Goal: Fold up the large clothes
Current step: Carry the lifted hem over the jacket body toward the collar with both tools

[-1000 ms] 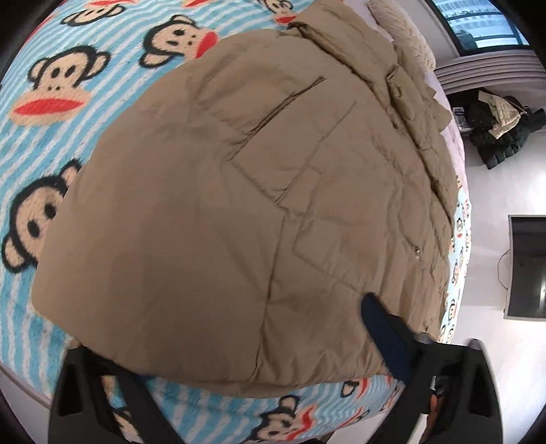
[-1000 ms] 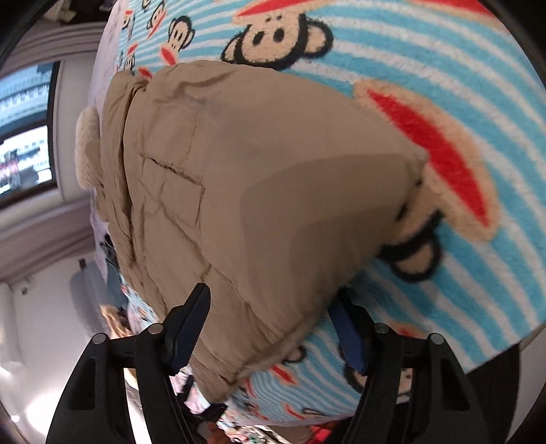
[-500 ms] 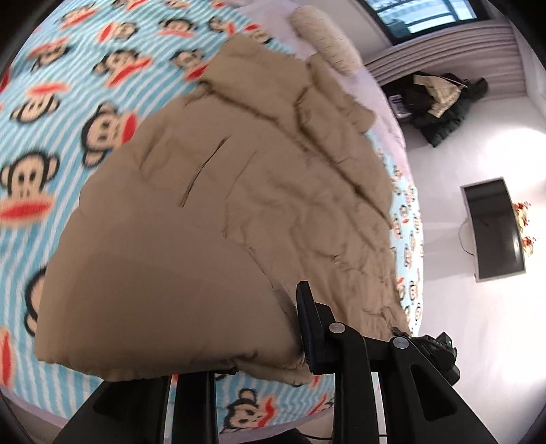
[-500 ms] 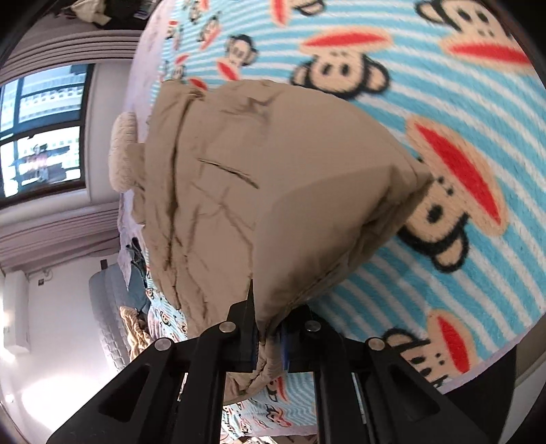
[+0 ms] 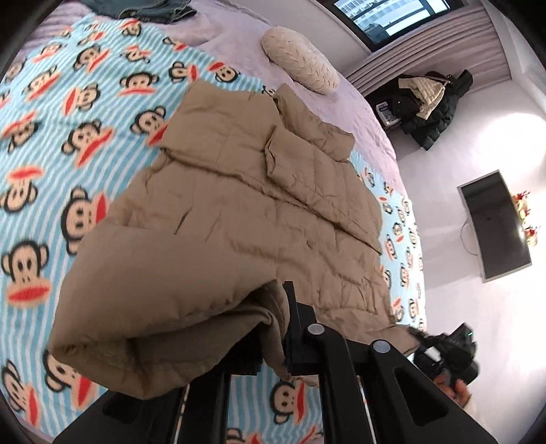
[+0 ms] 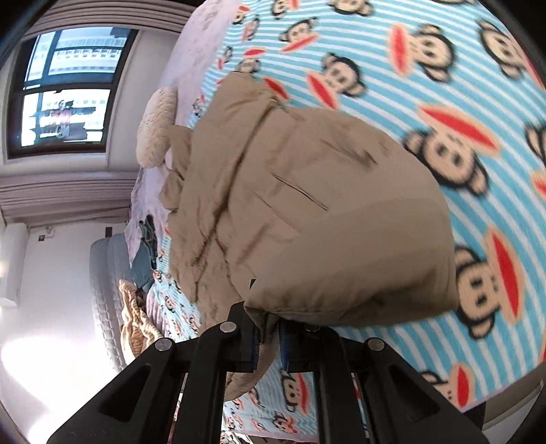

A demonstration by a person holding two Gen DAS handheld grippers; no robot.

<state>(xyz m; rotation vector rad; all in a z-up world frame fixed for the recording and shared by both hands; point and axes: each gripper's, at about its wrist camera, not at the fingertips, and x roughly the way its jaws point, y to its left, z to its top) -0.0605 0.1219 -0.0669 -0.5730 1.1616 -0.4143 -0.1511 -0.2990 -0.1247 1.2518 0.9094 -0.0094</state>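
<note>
- Tan quilted jacket [image 5: 245,218] lies on the bed across a fleece blanket [image 5: 68,143] printed with monkey faces on blue and white stripes; in the right wrist view the jacket [image 6: 307,211] fills the middle of the frame
- Near hem edge of the jacket raised off the blanket, bunched and sagging between the two grips; far end, with its collar, lies flat toward the head of the bed
- Left gripper [image 5: 273,334]: jaws clenched on a thick roll of the hem, fabric wrapped over and around the near finger
- Right gripper [image 6: 268,338]: jaws pinched tight on a corner of the hem, a flap of tan cloth hanging down between the fingers
- Slit pocket visible on the jacket's upper face in both views
- Cream textured pillow [image 5: 300,65] beyond the collar, on a pale lilac sheet [image 5: 232,30], apart from the jacket
- Folded denim [image 5: 153,8] at the far edge of the bed
- Off the bed: dark coats heaped [image 5: 433,102] by the curtain, a flat dark screen [image 5: 494,225] on the floor, a window [image 6: 65,92] with daylight
- Striped orange cloth [image 6: 136,321] at the bed's side in the right wrist view, blurred
</note>
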